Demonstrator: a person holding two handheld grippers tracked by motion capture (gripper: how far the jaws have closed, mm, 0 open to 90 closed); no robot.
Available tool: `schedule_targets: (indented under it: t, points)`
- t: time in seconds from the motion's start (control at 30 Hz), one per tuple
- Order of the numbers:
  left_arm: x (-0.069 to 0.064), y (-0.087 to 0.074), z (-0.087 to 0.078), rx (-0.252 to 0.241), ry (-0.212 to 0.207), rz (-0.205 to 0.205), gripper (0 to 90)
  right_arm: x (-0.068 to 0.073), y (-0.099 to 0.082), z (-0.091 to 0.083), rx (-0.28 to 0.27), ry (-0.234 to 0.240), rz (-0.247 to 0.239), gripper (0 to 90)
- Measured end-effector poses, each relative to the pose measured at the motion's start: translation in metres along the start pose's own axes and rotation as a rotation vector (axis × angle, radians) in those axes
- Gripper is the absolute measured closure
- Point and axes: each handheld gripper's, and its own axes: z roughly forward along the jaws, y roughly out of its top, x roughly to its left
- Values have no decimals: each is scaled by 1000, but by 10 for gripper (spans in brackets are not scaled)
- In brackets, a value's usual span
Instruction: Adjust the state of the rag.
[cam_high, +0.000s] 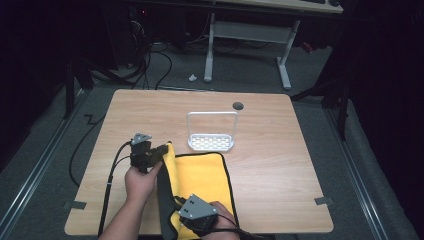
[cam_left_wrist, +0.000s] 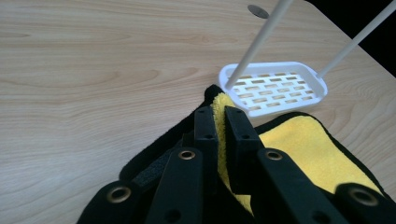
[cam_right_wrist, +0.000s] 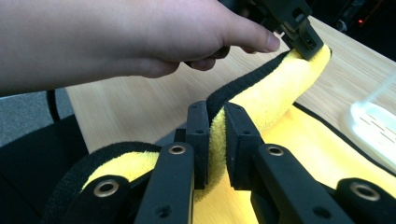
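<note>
Two grippers clamp the same yellow cloth (cam_high: 200, 175), a towel with a black back and black edging that lies on the near half of the wooden table (cam_high: 280, 165). At the left of the high view the left gripper (cam_high: 162, 150), held in the person's left hand (cam_high: 141, 182), pinches the cloth's far left corner and holds it raised off the table; in the left gripper view its jaws are pressed together with the yellow pile squeezed between them (cam_left_wrist: 219, 121). From that corner the cloth's left edge is turned up, black side outward, and runs back toward the table's near edge. There the right gripper (cam_high: 176, 204), with its grey plate on top, grips that lifted edge; in the right gripper view its jaws are closed tight on the fold (cam_right_wrist: 215, 140), and the left hand (cam_right_wrist: 140, 37) shows beyond. The rest of the cloth lies flat. Just beyond its far edge, further right, stands a white slotted basket (cam_high: 211, 142) with a tall hoop handle
</note>
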Motion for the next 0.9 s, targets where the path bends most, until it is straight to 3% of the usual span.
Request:
schedule_targets:
  t: [0.37,0.63,0.9]
  points:
    - [-39,9,19,-2,-44,59,835,-24,-31,-31,18,-63,36,820]
    - [-61,13,33,18,-55,97,834,-34,-54,-40,56,-86,67,819]
    - [-78,10,56,88,-43,129,829,-43,-71,-44,111,-97,79,807]
